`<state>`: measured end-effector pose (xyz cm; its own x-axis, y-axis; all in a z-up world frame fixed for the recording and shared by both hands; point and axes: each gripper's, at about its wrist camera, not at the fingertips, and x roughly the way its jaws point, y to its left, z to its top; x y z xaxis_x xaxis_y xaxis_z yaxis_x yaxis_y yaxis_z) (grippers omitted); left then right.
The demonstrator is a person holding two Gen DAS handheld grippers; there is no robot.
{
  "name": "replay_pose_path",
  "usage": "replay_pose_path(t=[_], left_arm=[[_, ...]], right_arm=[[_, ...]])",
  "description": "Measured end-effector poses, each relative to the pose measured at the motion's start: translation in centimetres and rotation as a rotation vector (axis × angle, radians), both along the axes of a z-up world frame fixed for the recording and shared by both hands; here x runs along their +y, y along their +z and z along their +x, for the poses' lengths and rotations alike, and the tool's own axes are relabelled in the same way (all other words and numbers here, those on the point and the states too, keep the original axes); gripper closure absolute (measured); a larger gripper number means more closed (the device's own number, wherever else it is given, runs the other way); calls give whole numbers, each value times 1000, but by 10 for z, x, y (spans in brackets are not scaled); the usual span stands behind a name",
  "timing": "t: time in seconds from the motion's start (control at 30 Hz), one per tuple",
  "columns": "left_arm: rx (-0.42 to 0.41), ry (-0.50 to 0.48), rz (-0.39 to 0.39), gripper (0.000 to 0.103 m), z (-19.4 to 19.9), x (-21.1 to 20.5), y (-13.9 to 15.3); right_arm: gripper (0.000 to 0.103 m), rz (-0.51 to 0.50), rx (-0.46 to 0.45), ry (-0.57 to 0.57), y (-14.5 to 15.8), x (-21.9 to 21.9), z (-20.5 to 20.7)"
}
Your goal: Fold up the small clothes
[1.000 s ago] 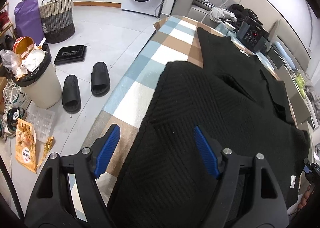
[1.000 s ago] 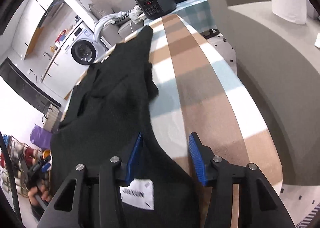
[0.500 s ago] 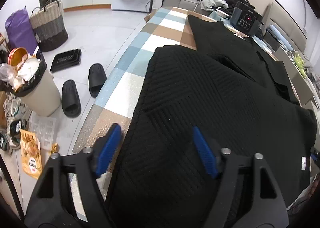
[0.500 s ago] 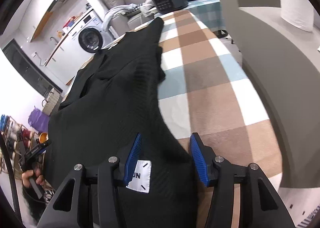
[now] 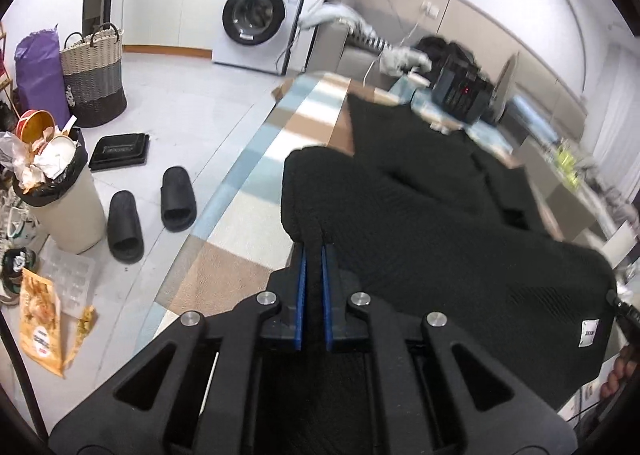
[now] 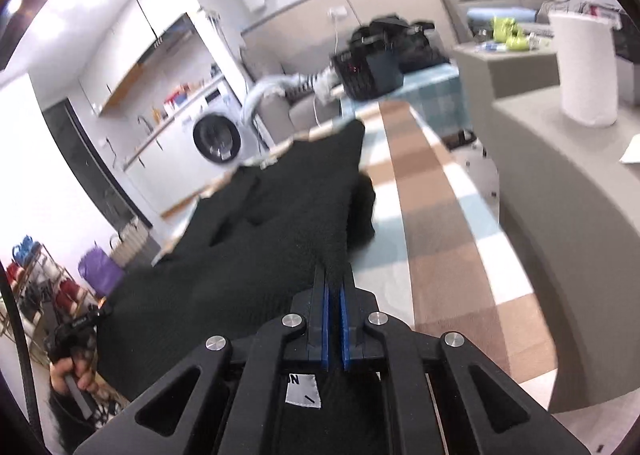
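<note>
**Both grippers pinching the near edge of a black knit garment**

The checked table cover (image 5: pixel 240 191), in blue, tan and white squares, is stretching away ahead of both grippers. Lying along it is the black garment (image 5: pixel 420 223), a ribbed knit that is running from the blue pads out toward the far end of the table, where its far tip is resting on the cloth. Beyond that tip a black box-shaped device (image 5: pixel 460 95) is sitting on the table.

The left gripper (image 5: pixel 313 255) is clamping the garment's near left corner; its jaws have just been closing, and the fabric is bunching up between the blue pads. The right gripper (image 6: pixel 334 295) is doing the same at the near right corner, jaws just closed on a fold of the knit. A white label (image 6: pixel 303 391) on the hem is showing just behind the right gripper's pads. Between the two grips the near edge is hanging raised off the cloth.

To the left of the left gripper, on the floor, a washing machine (image 5: pixel 256 27) is standing far off, with a woven basket (image 5: pixel 94 79), a full waste bin (image 5: pixel 60 199) and a pair of black slippers (image 5: pixel 152 215) nearer. To the right of the right gripper a white paper roll (image 6: pixel 586 67) is standing on a grey ledge.
</note>
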<state>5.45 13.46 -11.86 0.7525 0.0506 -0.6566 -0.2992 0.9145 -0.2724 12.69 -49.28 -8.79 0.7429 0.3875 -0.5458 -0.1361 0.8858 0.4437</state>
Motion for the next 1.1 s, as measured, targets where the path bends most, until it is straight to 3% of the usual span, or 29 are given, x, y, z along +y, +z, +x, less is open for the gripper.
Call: replay_pose_path(t=[0.2,0.43,0.63,0.77,1.0,1.1], left_arm=[[-112,0,-23,99,-32,-6,40],[-177,15,-7,99,-30,1,76],[-165,-16,-3,99,28,10,88],[-123,-24,-19,99,81,16,79],[-5,-5,-34,99,180,25,34],[62,9,-50,96,209,29,12]], right_arm=[[99,87,-120,-24,26,-10,-13],[99,82,-133,-89,42,-12,2],[99,46,-77,-156,47,-5,57],[99,44,5,-195,35,0,117],[98,12,155,-209,-12,10,204],[85,-19,236,-211,-27,10,216]])
